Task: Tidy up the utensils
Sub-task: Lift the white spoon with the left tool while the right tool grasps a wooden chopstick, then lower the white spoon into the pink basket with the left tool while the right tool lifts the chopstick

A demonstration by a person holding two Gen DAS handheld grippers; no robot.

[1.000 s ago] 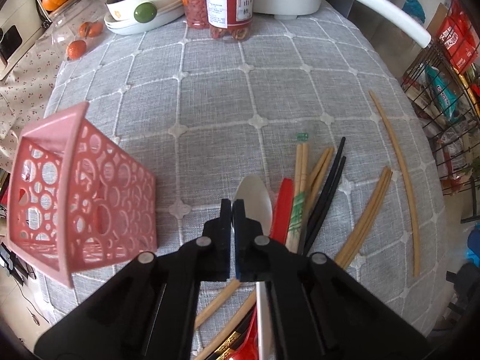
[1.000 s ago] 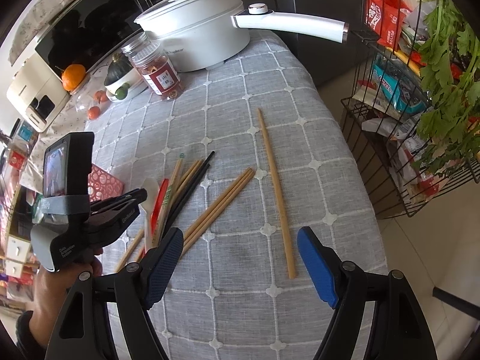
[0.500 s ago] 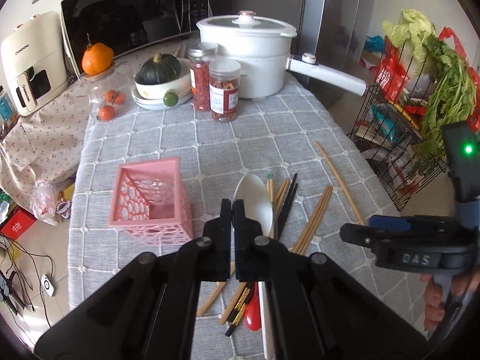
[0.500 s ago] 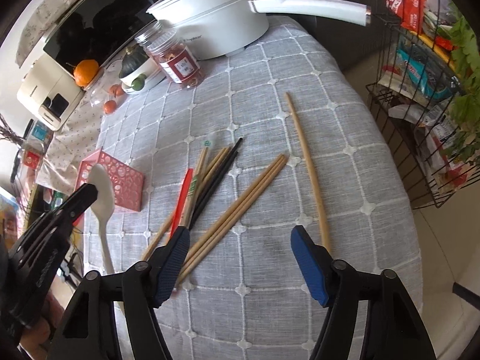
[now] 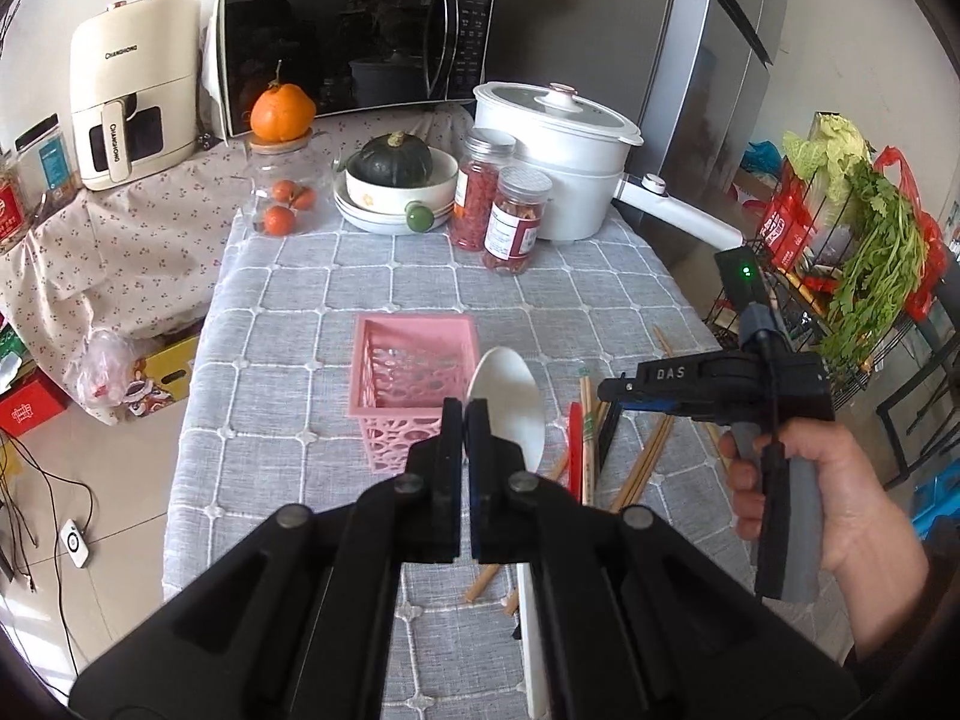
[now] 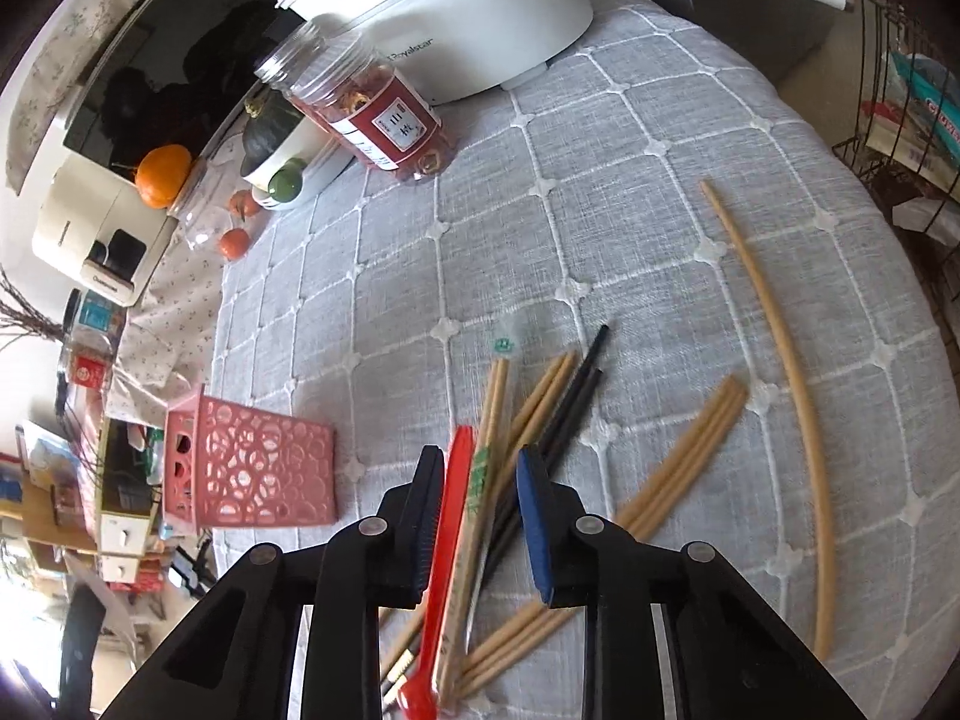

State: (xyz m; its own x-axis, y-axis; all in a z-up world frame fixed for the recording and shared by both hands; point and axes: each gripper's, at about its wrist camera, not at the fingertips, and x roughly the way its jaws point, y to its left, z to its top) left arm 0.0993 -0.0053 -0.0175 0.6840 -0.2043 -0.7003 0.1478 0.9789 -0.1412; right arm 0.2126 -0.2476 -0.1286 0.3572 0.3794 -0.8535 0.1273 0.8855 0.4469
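Transfer step: left gripper (image 5: 465, 420) clamped on white spoon (image 5: 507, 402) above pink basket (image 5: 414, 360); right gripper (image 6: 480, 480) parted, straddling red spoon (image 6: 447, 534)—next, lower and release.

I see a woven grey tablecloth (image 6: 660, 252) with raised white stitching, matt and rough-looking, under pale wooden chopsticks (image 6: 690, 456) and 2 glossy black ones (image 6: 576, 396). The pink basket (image 5: 414, 384) looks like perforated plastic, the white spoon (image 5: 507, 402) smooth and slightly shiny, the red spoon (image 6: 450, 516) glossy plastic. My right gripper (image 6: 480, 480) has matt black arms with ribbed blue pads (image 6: 531, 516).
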